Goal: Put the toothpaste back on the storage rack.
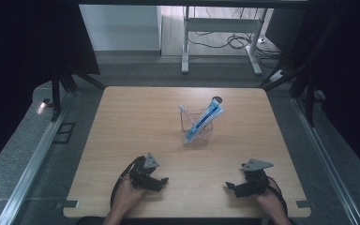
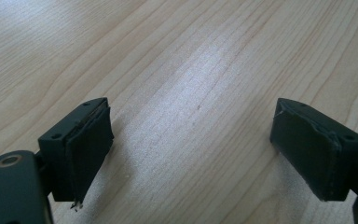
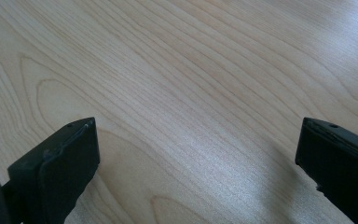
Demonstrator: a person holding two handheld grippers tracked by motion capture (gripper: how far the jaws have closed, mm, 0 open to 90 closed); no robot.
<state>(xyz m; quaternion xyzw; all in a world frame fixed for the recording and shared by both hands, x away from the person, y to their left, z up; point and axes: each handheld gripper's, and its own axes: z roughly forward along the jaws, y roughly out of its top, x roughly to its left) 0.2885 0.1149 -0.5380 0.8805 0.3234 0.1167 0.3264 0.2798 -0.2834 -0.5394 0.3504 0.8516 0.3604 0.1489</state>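
High view: a light wooden table [image 1: 136, 122] carries a clear, straight-walled glass cup [image 1: 196, 127] standing right of centre, nearer the far edge than the near one. A blue-and-white toothpaste tube [image 1: 205, 119] leans in the cup, its top tilted to the right past the rim; a white toothbrush [image 1: 186, 114] stands in the same cup, tilted to the left. The left claw [image 1: 159, 182] and the right claw [image 1: 232, 187] rest low over the table close to its near edge, well apart from each other and from the cup, each held by a hand that enters from below. Bare wood lies between them and around the cup on all sides. Left gripper view: the left claw [image 2: 191, 149] is spread wide over bare wood. Right gripper view: the right claw [image 3: 198, 163] is likewise spread wide, holding nothing.
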